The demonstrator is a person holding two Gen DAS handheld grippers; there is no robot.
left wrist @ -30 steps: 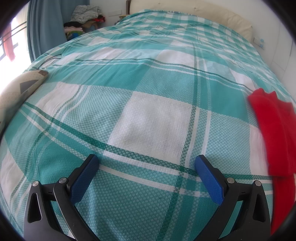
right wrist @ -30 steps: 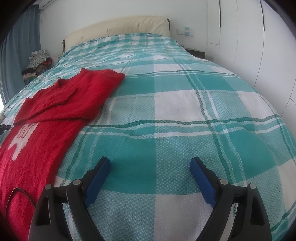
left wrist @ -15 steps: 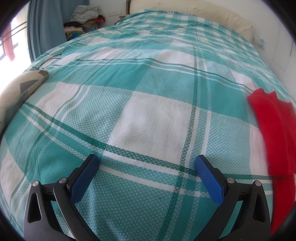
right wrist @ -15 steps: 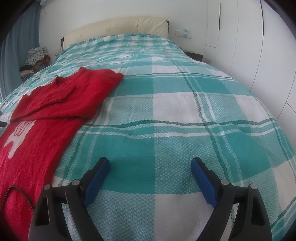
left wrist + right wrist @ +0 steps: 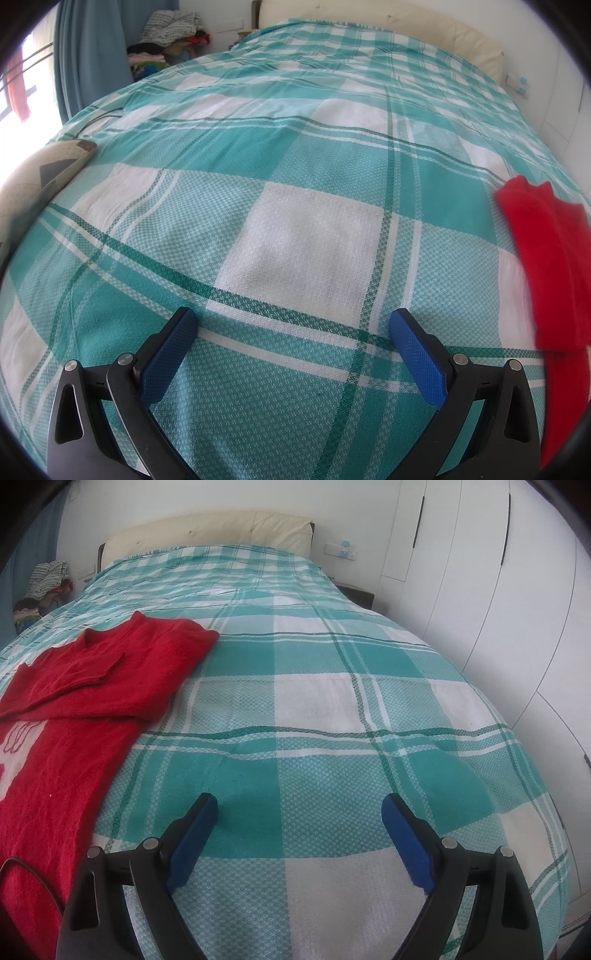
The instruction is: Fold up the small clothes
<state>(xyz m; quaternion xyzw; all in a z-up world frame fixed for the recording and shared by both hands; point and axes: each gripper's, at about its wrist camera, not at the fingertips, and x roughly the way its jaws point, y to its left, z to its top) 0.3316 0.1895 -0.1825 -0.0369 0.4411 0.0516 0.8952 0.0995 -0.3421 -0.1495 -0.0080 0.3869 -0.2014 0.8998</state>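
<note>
Indoors, a red sweater [image 5: 85, 686] lies partly folded on a teal plaid bed [image 5: 332, 709] beside white wardrobes [image 5: 480, 572]; left hand-held gripper [image 5: 293, 325] and right hand-held gripper [image 5: 299, 808] hover spread apart, empty.

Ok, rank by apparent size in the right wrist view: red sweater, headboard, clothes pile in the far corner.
1. red sweater, though it lies nearest the camera
2. headboard
3. clothes pile, far off and partly cut off

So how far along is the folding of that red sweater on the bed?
Partly done: the red sweater has its top part folded over on the bed. Nothing is in hand; the left gripper and right gripper are open. Remaining folds are left.
</note>
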